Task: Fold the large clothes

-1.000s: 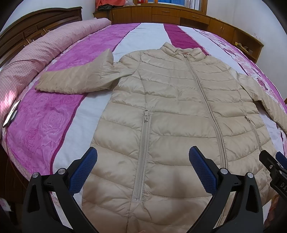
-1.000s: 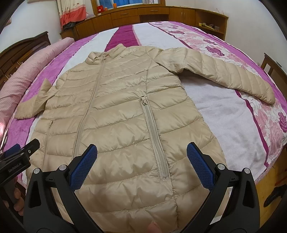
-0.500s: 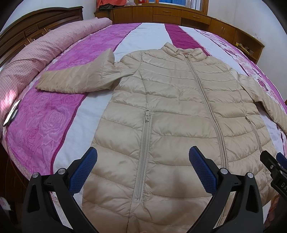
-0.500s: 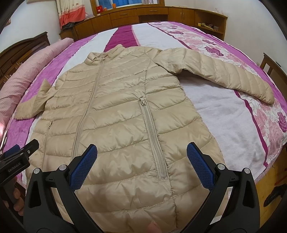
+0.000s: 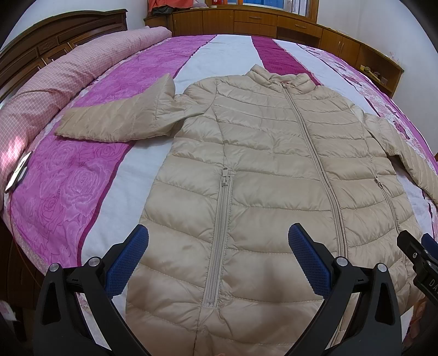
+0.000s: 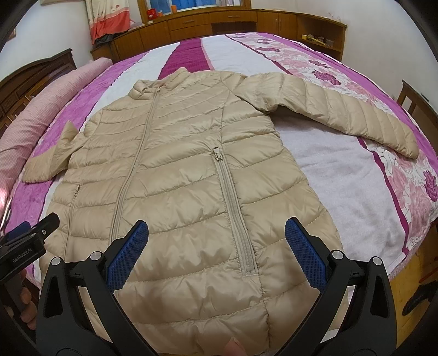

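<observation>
Hardly anything has moved since the earlier frames: both tools hang in nearly the same spot over the jacket's hem, having drifted only a touch, and the garment lies as it did.

The left tool (image 5: 218, 243) is released, its blue-padded fingers (image 5: 128, 254) spread wide above the lower front of the beige puffer jacket (image 5: 273, 169), gripping nothing. The right tool (image 6: 216, 241) is likewise released, fingers (image 6: 303, 252) well apart over the hem on the other side, also empty.

The jacket lies flat and face up on the bed (image 5: 82, 169), zipped closed, collar towards the far wooden cabinets (image 5: 260, 22) and hem nearest the cameras. Its one sleeve (image 5: 120, 117) stretches sideways across the purple rose-patterned stripe of the bedspread; the other sleeve (image 6: 342, 109) reaches out over the floral stripe on the opposite side. A long pink checked bolster (image 5: 54, 82) runs along the headboard side of the bed. A phone-like object (image 5: 17, 175) rests near the bed's edge, well apart from the jacket.
</observation>
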